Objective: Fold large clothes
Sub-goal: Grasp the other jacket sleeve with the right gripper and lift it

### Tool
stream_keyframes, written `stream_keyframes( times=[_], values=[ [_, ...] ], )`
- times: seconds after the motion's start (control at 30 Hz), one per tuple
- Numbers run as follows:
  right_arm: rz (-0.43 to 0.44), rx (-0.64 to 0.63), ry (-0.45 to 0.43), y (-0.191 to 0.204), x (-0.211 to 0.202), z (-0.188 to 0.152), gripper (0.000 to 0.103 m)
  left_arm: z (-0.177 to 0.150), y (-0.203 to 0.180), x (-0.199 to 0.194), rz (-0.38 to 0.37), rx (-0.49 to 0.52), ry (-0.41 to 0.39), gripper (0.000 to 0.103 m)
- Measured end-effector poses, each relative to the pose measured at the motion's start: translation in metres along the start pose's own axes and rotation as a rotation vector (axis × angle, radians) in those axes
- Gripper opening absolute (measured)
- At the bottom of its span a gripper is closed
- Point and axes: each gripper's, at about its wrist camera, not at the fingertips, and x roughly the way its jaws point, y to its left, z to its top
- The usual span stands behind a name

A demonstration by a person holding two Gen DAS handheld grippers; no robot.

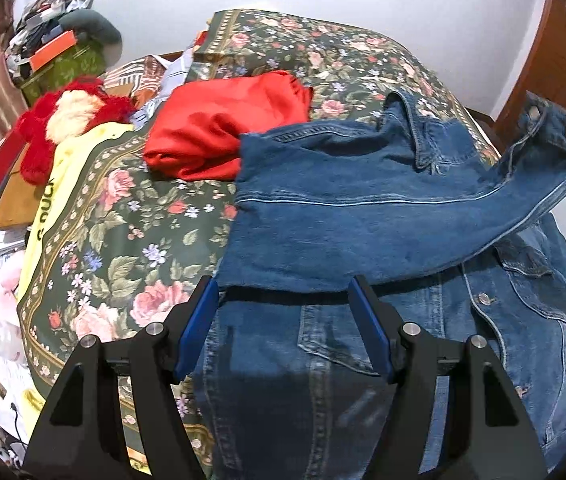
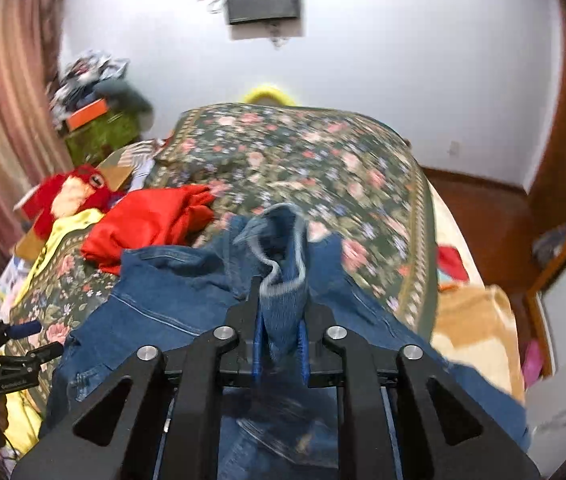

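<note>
Right wrist view: my right gripper (image 2: pixel 281 320) is clamped on a fold of the blue denim jacket (image 2: pixel 171 292), lifted off the bed.
My left gripper (image 1: pixel 283 328) hangs with jaws parted, gripping nothing, over the jacket on the dark green floral bedspread (image 1: pixel 123 240); crumpled red cloth (image 1: pixel 219 128) lies just beyond.

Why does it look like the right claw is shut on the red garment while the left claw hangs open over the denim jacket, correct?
Not quite. The right claw is shut on a fold of the denim jacket, as the right wrist view shows; the red garment lies untouched on the bedspread. The left claw is open over the denim.
</note>
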Motion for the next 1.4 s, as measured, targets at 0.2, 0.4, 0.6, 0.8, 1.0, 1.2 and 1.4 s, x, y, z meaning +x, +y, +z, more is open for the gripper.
stream_keyframes(
  times=[0.2, 0.4, 0.6, 0.8, 1.0, 1.2, 1.4],
  values=[
    [0.01, 0.188, 0.12, -0.05, 0.017, -0.05, 0.01, -0.004, -0.013, 0.002, 0.001, 0.03, 0.02, 0.066],
    [0.04, 0.33, 0.191, -0.078, 0.023, -0.091, 0.01, -0.01, -0.018, 0.007, -0.003, 0.031, 0.05, 0.066],
    [0.072, 0.36, 0.161, -0.083, 0.012, -0.084, 0.009, -0.014, -0.024, 0.01, 0.001, 0.035, 0.071, 0.066],
    [0.058, 0.333, 0.063, -0.084, -0.012, -0.067, 0.009, -0.01, -0.029, 0.009, -0.002, 0.034, 0.063, 0.066],
    [0.004, 0.362, 0.201, -0.094, 0.017, -0.1, 0.01, -0.011, -0.036, 0.014, -0.02, 0.04, 0.078, 0.066],
    [-0.074, 0.383, 0.246, -0.105, 0.011, -0.118, 0.022, -0.013, -0.043, 0.015, -0.016, 0.064, 0.086, 0.066],
    [-0.111, 0.421, 0.189, -0.13, -0.029, -0.117, 0.045, -0.004, -0.058, 0.014, -0.033, 0.076, 0.076, 0.066]
  ],
)
